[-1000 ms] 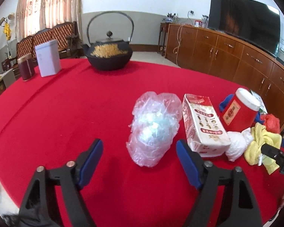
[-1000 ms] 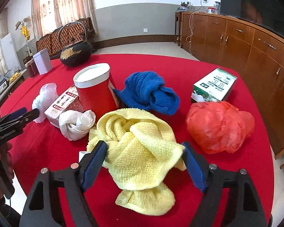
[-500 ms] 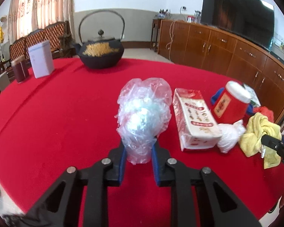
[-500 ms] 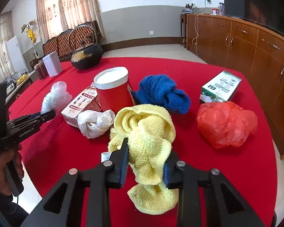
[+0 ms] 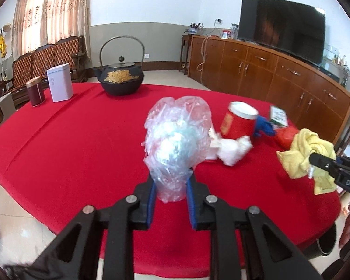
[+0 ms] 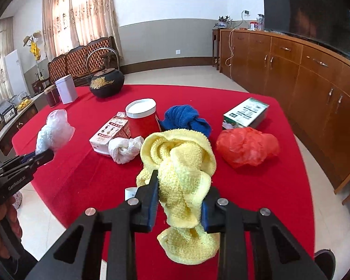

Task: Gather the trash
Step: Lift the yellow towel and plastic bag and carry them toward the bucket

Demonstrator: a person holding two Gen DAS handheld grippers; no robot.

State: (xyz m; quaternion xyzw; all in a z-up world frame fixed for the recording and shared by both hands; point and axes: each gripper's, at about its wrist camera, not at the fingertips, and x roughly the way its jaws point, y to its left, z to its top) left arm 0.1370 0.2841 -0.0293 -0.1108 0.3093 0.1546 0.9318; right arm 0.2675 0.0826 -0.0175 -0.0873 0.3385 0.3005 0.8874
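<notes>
My left gripper (image 5: 169, 187) is shut on a crumpled clear plastic bag (image 5: 177, 140) and holds it above the red table (image 5: 70, 140). My right gripper (image 6: 178, 194) is shut on a yellow cloth (image 6: 182, 163), lifted off the table; it also shows in the left wrist view (image 5: 305, 154). On the table lie a white crumpled bag (image 6: 123, 149), a red plastic bag (image 6: 247, 147), a white and red carton (image 6: 109, 133) and a green box (image 6: 246, 112).
A red canister with white lid (image 6: 141, 116) and a blue cloth (image 6: 186, 119) sit mid-table. A black teapot (image 5: 121, 79), a white tin (image 5: 59, 85) and a dark jar (image 5: 35, 94) stand at the far side. Wooden cabinets (image 5: 280, 81) line the right wall.
Both grippers closed from open: the left on the clear bag, the right on the yellow cloth. Both have since lifted their loads off the table and pulled back.
</notes>
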